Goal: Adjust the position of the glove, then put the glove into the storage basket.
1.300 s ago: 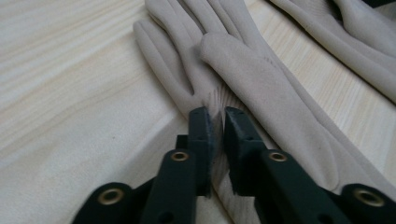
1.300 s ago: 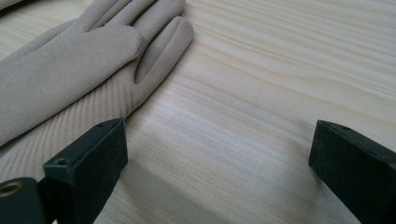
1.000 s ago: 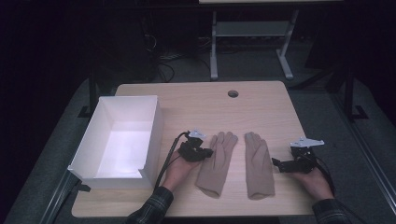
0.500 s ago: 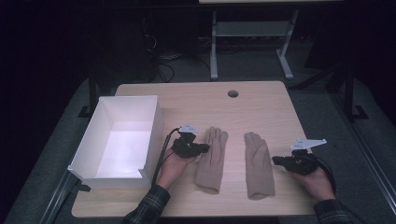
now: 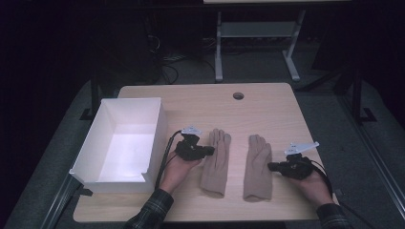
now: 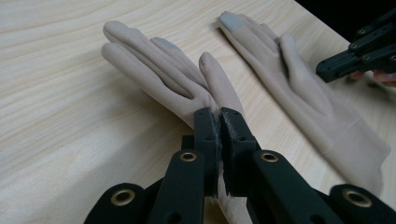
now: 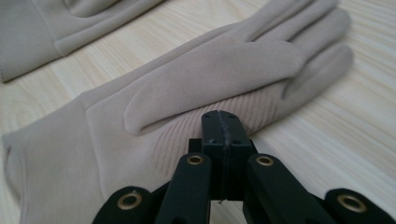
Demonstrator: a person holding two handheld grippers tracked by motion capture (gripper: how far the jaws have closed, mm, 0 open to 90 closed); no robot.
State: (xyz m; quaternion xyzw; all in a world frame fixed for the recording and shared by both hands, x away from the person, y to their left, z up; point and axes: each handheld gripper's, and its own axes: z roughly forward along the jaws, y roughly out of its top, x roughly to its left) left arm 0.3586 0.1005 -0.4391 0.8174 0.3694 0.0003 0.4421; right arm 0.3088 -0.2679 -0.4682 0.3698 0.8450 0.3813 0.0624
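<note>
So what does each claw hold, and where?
Left claw: left glove, by its thumb-side edge. Right claw: shut at the edge of the right glove, grip unclear.

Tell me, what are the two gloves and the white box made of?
The left glove and right glove look like soft, matte beige knit or suede-like fabric: they lie limp, with fine ribbing on the right one's palm. The white box seems thin, smooth card or plastic; its walls are flat and stiff.

Open worktop ahead, box walling the left

From the gloves (image 5: 216, 162), bare worktop (image 5: 267, 112) runs free toward 12 o'clock; at 9 o'clock the white box (image 5: 155, 138) blocks passage; a narrow lane separates both gloves.
</note>
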